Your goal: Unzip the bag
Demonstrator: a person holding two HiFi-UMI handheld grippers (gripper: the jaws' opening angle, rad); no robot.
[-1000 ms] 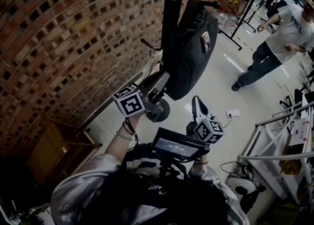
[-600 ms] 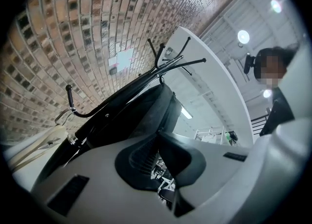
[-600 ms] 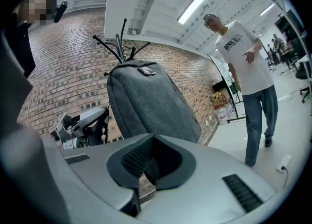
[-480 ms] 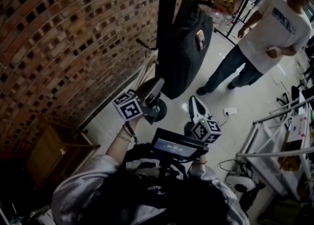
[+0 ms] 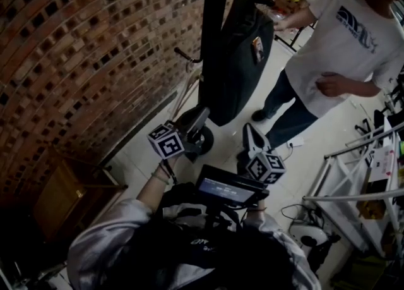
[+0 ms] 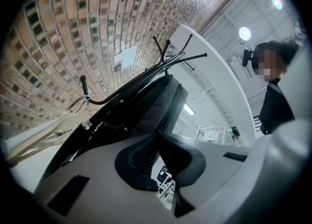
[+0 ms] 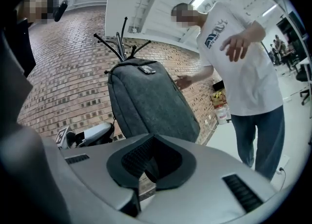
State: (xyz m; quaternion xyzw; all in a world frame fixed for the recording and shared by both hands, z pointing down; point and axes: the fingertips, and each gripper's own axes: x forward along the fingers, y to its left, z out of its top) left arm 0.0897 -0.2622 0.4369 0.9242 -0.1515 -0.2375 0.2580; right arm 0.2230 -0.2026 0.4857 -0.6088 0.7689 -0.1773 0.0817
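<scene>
Clenching on nothing, the left gripper (image 5: pixel 201 115) has its jaws pressed together and points slightly upward at the underside of the bag (image 5: pixel 238 55), near it but not touching. The right gripper (image 5: pixel 249 132) is also closed and empty. It is held level just beside the left one, with the bag's grey face straight ahead and a clear gap between them. Both are low and short of the bag, so this looks like a waiting pose rather than a reach. The jaws would need to open before they could pinch a zipper pull.

The bag hangs upright from a hook of the black coat rack (image 5: pixel 212 42), off the floor (image 5: pixel 151 150), probably so its zipper sits within reach with nothing underneath. The zipper looks untouched. A small light tag shows near the bag's top, but I cannot tell whether it is the pull.

A bystander (image 5: pixel 344 36) in a white T-shirt stands just beyond, one hand (image 5: pixel 278 24) stretched toward the bag's top, maybe steadying or adjusting it. That may be why both grippers hold off. The brick wall (image 5: pixel 82 48) is behind the rack.
</scene>
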